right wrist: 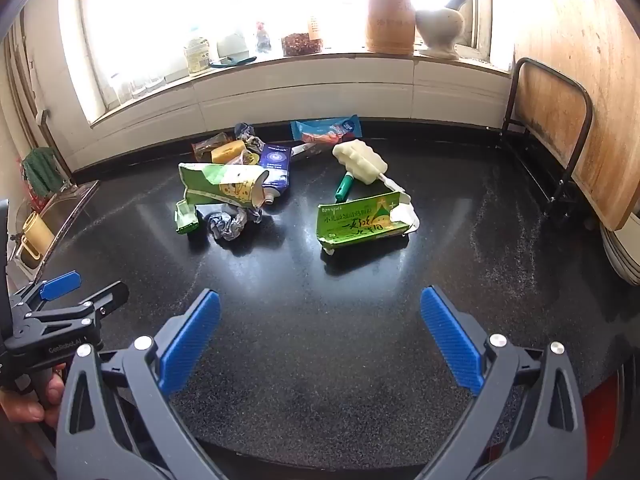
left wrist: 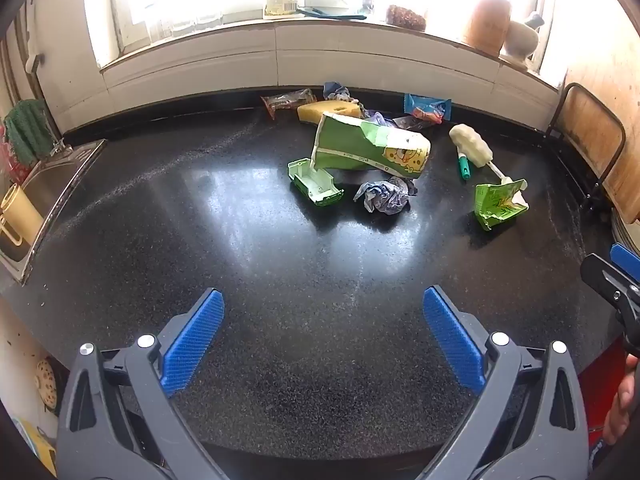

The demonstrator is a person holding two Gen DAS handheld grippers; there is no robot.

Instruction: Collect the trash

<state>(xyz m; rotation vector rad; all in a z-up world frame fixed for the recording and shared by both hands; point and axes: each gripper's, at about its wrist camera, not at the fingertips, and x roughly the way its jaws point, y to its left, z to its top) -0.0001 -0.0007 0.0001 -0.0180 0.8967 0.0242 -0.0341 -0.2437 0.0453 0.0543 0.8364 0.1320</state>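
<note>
Above the speckled black stone countertop, left gripper and right gripper both spread wide, empty, crushed green cardboard carton and crumpled grey-blue paper wad well ahead.

Through the left wrist camera I saw my left gripper hanging over the dark speckled counter, its blue pads spread wide with nothing between them. Well ahead lay the rubbish: a big green cartoon carton tipped on its side, a small green plastic tray touching its near corner, and a crumpled wrapper just in front. To the right sat a torn green box beside a foam brush. A yellow sponge lay near the back wall. At the right edge I glimpsed what was probably my right gripper.
</note>
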